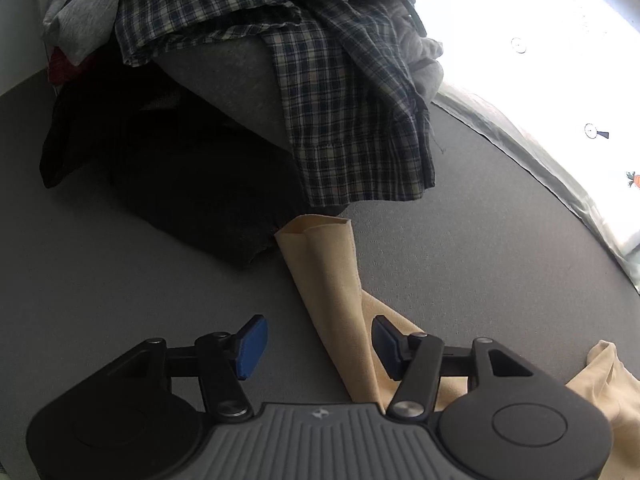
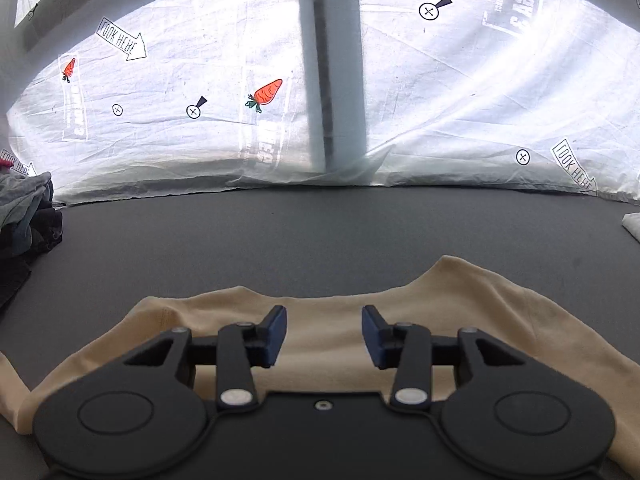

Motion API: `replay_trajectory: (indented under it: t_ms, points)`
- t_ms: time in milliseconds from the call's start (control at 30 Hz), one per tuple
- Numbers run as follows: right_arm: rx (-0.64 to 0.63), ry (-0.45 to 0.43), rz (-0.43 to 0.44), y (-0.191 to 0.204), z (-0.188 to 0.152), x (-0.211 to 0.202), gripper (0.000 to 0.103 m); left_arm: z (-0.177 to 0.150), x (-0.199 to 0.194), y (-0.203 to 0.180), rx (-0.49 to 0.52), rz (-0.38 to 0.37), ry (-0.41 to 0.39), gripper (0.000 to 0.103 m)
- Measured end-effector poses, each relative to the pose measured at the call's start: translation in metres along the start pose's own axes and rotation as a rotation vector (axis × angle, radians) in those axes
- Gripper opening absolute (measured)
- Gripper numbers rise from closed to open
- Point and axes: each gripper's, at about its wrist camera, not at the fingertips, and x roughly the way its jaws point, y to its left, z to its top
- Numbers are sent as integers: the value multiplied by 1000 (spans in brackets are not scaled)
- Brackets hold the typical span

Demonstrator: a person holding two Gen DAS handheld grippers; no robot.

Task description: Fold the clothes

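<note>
Bare grey counter [image 2: 320, 232] stretches ahead to the far edge. Both left tongs [image 1: 318, 346] and right tongs [image 2: 324, 334] gape released over the beige garment [image 2: 328, 320]; its sleeve [image 1: 332, 280] reaches the clothes pile [image 1: 280, 80].

1. The place looked like a staged recording setup, not a lived-in home.
2. A flat grey felt-like table surface [image 2: 320, 232] filled the foreground.
3. A backlit white plastic sheet [image 2: 460, 92] hung behind it, printed with carrots [image 2: 266, 94], "LOOK HERE" arrows [image 2: 120, 40] and crossed-circle markers [image 2: 429, 11].
4. A pile of mixed clothes [image 1: 248, 40] lay heaped at one side of the table.
</note>
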Motion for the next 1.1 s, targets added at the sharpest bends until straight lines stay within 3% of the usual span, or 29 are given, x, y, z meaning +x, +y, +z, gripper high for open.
replay_trajectory:
  t_ms: [100,200,300,433,500,600,833,933,1100]
  points:
    - [5,60,87,20,15,39,36,8,15,-1,15,5,7,60]
    - [-41,110,130,38,20,70,52,13,26,2,9,16,8,61]
    - [-75,144,146,42,19,88,54,15,36,7,-26,22,20,62]
    - [-127,184,171,48,17,109,70,15,46,11,-45,34,30,64]
    - [-187,177,197,51,17,111,59,15,49,11,-38,38,30,65]
    - [-227,159,214,52,22,111,6,17,51,8,-22,47,34,66]
    - [-163,86,144,42,48,121,4,22,51,10,-30,72,35,66]
    - [-123,48,74,27,64,134,4,21,48,16,-60,78,34,66]
    - [-186,130,17,26,60,152,8,14,43,22,-94,61,35,66]
